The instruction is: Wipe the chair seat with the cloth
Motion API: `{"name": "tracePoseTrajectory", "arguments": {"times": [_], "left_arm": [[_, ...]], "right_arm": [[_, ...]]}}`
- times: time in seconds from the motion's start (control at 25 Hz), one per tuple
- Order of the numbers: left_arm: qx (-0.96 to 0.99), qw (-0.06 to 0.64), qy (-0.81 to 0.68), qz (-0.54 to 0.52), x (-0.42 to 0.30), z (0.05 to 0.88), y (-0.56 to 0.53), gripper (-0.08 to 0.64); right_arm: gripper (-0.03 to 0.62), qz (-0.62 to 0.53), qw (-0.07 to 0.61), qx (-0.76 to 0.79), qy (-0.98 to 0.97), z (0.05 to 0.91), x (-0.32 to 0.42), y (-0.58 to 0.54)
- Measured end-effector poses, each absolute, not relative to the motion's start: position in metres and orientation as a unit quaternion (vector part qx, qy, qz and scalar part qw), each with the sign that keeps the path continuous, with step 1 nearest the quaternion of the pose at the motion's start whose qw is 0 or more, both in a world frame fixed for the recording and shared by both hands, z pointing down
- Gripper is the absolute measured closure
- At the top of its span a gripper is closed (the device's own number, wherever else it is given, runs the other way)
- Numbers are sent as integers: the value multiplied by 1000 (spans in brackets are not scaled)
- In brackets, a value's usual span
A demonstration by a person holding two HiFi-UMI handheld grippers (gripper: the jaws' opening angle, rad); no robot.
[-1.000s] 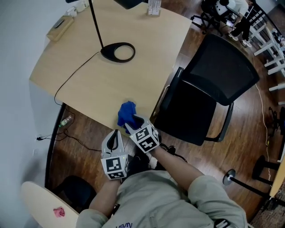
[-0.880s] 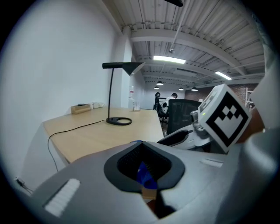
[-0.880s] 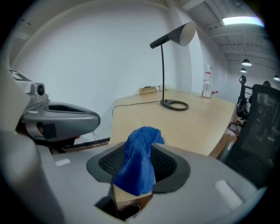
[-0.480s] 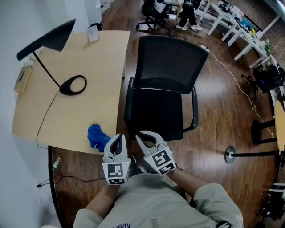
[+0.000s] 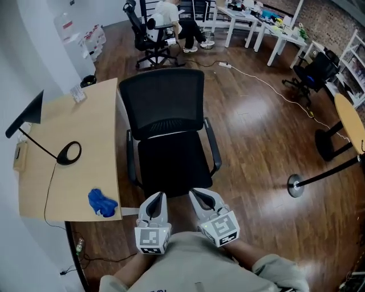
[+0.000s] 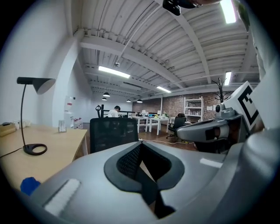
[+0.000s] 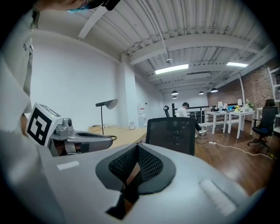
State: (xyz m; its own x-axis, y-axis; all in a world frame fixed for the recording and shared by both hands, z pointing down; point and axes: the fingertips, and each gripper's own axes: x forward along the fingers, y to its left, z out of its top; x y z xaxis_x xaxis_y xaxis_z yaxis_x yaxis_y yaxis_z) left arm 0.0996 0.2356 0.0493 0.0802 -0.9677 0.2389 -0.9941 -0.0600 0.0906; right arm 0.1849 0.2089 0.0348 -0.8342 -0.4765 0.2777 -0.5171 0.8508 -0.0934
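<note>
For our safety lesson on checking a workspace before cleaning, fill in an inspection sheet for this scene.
Surface: chair seat, black, bare; the cloth is not on it.
Job's things: blue cloth lies on the wooden desk, near its front corner.
Clutter: desk lamp; small clear item at the far corner.
Grippers: left gripper shut, empty; right gripper has just closed, nothing between its jaws.
Cables: lamp cord across the desk; white cable on the floor.
Surroundings: wooden floor; seated person far off; white tables.

Open-plan office, desks [image 5: 74, 137], swivel chairs [image 5: 168, 105], ceiling strip lights [image 6: 114, 72]
</note>
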Motion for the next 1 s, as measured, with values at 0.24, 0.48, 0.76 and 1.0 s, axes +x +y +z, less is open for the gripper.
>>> {"name": "tracePoseTrajectory", "arguments": {"times": [0.24, 0.48, 0.76, 1.0], "left_arm": [[716, 105, -687, 66, 176, 40, 252, 557], [691, 111, -709, 86, 197, 40, 281, 557], [692, 109, -709, 81, 201, 47, 301, 557], [710, 104, -691, 80, 188, 47, 317, 557]], "right_arm": [[591, 103, 93, 253, -957, 27, 255, 224], [591, 105, 95, 227, -964, 34, 281, 240], [591, 96, 98, 227, -964, 32, 286, 267], [591, 97, 126, 232, -959, 43, 269, 292]]}}
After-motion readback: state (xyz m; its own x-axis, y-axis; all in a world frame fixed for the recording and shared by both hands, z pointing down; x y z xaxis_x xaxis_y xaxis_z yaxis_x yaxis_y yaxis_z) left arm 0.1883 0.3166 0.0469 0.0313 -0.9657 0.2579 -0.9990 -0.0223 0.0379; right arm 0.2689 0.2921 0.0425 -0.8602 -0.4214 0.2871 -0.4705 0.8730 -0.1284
